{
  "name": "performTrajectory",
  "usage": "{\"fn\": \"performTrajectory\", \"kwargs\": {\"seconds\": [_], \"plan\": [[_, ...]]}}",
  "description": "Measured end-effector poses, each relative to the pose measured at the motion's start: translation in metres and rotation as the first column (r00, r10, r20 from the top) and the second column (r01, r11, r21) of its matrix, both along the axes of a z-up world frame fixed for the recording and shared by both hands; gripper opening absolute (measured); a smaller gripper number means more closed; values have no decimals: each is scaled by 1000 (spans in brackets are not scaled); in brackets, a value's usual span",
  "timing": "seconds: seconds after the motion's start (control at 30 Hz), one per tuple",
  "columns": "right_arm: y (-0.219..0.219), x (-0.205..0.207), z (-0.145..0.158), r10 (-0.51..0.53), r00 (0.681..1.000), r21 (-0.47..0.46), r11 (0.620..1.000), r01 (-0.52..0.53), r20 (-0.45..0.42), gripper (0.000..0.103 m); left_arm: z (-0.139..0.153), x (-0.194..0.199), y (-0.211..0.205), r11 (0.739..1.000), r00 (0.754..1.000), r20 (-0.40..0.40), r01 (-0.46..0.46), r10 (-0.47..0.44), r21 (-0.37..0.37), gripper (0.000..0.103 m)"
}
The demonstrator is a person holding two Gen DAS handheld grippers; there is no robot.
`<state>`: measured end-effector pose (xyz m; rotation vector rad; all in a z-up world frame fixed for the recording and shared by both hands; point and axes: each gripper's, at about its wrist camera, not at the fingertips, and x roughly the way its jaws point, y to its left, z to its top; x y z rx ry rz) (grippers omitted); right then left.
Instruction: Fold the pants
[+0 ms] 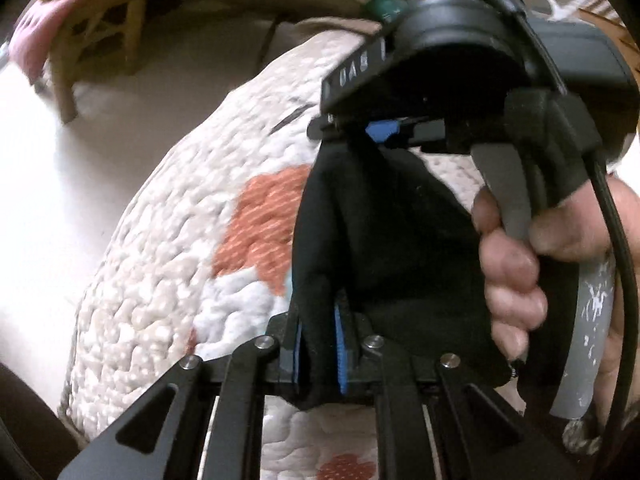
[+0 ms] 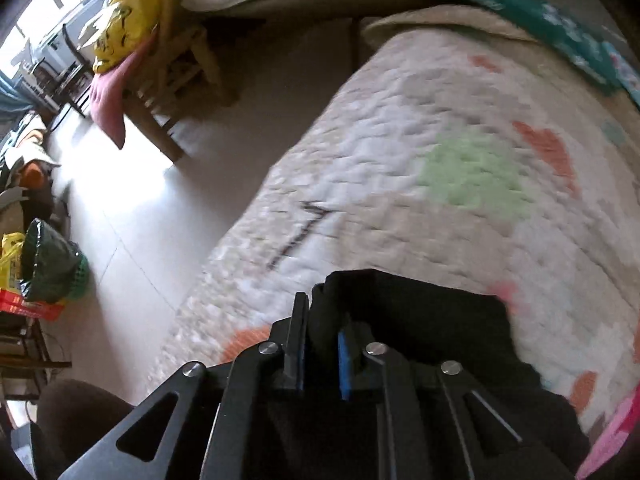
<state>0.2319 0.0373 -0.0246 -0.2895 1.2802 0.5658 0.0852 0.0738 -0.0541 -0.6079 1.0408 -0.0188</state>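
Pants [image 1: 384,240], black, clamped in both our grippers above the quilt's [image 1: 168,280] edge.
Left gripper [image 1: 320,344] and right gripper [image 2: 322,356] angle steeply downward, each pinching fabric; our hand [image 1: 520,272] squeezes the right's trigger.

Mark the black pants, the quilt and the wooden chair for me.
black pants [image 1: 376,240]: left wrist view, hanging fold between the claws.
quilt [image 2: 400,152]: right wrist view, bare white quilted top.
wooden chair [image 2: 176,80]: right wrist view, frame under the seat.
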Motion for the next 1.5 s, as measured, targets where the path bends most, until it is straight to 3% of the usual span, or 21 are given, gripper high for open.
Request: {"fn": "performTrajectory", "kwargs": {"seconds": [0.07, 0.2, 0.3, 0.4, 0.53, 0.67, 0.7, 0.8, 0.93, 1.0, 1.13, 1.27, 1.37, 1.5], "plan": [[7, 2, -5, -3, 1000, -4, 1000, 3, 5, 30, 2, -5, 0, 1000, 1000, 3, -2, 2, 12, 16], [-26, 3, 31, -100, 994, 164, 982, 94, 30, 53, 3, -12, 3, 1000, 1000, -2, -17, 17, -4, 19], [-75, -5, 65, -206, 974, 221, 958, 182, 95, 54, 8, -19, 15, 998, 999, 11, -52, 52, -36, 20], [-120, -29, 77, -250, 954, 169, 960, 222, 167, 54, 28, -39, 24, 996, 992, 89, -93, 92, 2, 20], [-151, -73, 67, -250, 949, 136, 964, 227, 190, 52, 37, -32, 15, 990, 987, 147, -81, 64, 115, 20], [-161, -105, 44, -242, 957, 138, 965, 221, 162, 50, 28, -25, -11, 978, 994, 105, -6, -16, 211, 21], [-165, -112, 37, -235, 960, 117, 969, 218, 155, 48, 24, -23, -17, 966, 996, 82, 17, -39, 257, 21], [-159, -130, 6, -211, 959, -6, 976, 216, 192, 48, 10, -18, -25, 951, 997, 47, 48, -65, 305, 23], [-180, -145, 0, -278, 943, 44, 961, 274, 183, 50, 5, -17, -30, 934, 996, 33, 70, -87, 350, 24], [-190, -148, -2, -309, 936, 66, 951, 302, 168, 60, 5, -19, -32, 926, 995, 36, 75, -95, 371, 24], [-211, -155, 3, -350, 922, 108, 936, 336, 165, 63, 7, -23, -32, 919, 994, 46, 69, -95, 388, 30], [-249, -171, 25, -448, 873, 221, 887, 406, 194, 63, 8, -27, -22, 941, 997, 58, 28, -50, 338, 34], [-293, -182, 38, -563, 803, 304, 813, 497, 195, 64, 9, -30, -18, 945, 997, 70, 3, -27, 328, 34], [-345, -190, 35, -693, 712, 398, 689, 606, 114, 65, 16, -33, -23, 928, 997, 72, 3, -32, 372, 34]]}}
